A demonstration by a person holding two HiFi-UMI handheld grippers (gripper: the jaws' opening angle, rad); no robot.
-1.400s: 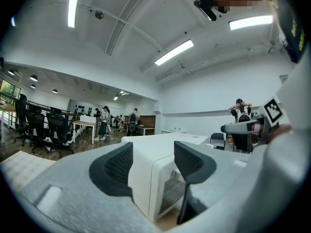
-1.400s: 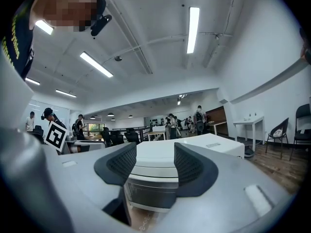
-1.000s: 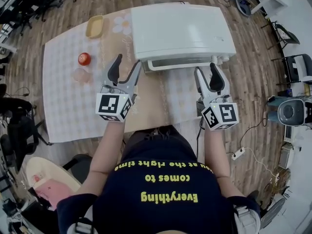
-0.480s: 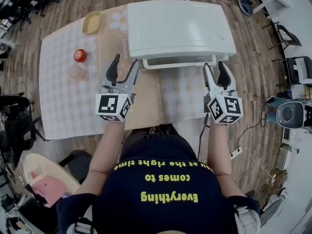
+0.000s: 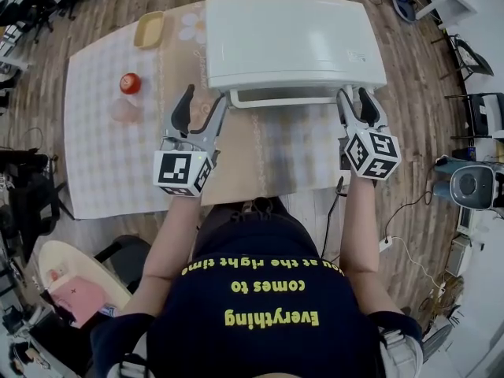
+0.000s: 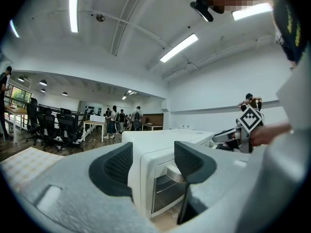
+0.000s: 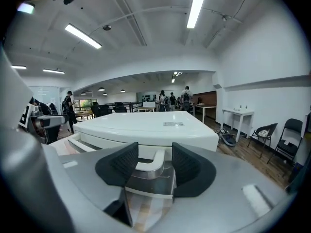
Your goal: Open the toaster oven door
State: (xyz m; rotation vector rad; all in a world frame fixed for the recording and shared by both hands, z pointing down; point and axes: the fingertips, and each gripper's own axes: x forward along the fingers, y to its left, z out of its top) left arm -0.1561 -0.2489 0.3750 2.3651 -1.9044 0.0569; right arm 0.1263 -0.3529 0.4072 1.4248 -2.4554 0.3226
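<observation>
Now the right tool [image 5: 356, 98] reaches to the right end of the shut door's handle [image 7: 148, 165], jaws closing either side of it, not yet gripping. The left tool [image 5: 205, 101] gapes wide and empty at the front-left corner of the toaster oven [image 5: 291, 38]. Leftward the table [image 5: 102, 164] offers room, a yellow dish [image 5: 151, 30] near its far edge.

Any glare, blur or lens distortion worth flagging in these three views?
Head view: sharp, but strong barrel distortion bows the table edges; there is a soft sheen on the toaster oven top and no harsh shadows. Left gripper view: fisheye with dark corners, and the ceiling light strips are blown out. Right gripper view: same fisheye vignette, and the light strip is clipped, but the door handle reads clearly.
</observation>
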